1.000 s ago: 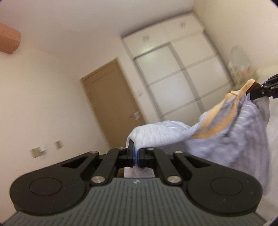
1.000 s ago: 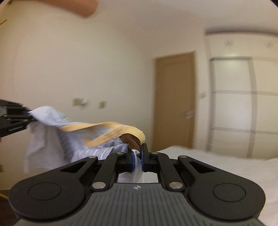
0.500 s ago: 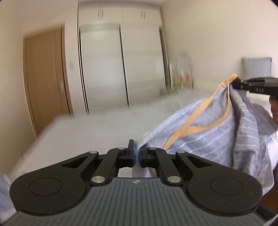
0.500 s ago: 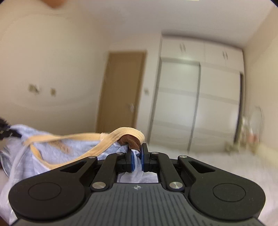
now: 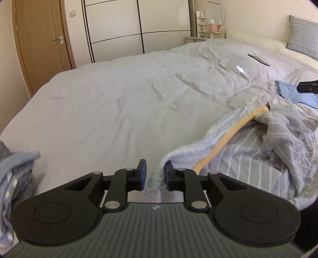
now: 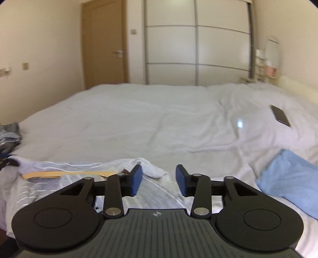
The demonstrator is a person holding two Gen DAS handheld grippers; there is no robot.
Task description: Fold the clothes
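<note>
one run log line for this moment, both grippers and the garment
left gripper: opening, cloth edge between fingers | right gripper: opening, released | striped garment: lying crumpled on bed

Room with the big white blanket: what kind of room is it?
Most likely a bedroom: a wide bed under a pale grey quilt, a white sliding-door wardrobe by the wall, and a small vanity shelf with an oval mirror.

Pale grey striped cloth garment w/ tan woven trim [image 5: 248,158]: soft, thin, matt. White quilted bedcover [image 5: 119,103]: matt, creased. Black gripper [image 5: 154,174]: matt plastic, blue rubbery pads, shiny metal pins. Brown door [image 6: 103,43]: smooth wood. Blue folded cloth [image 6: 288,182]: matt.
</note>
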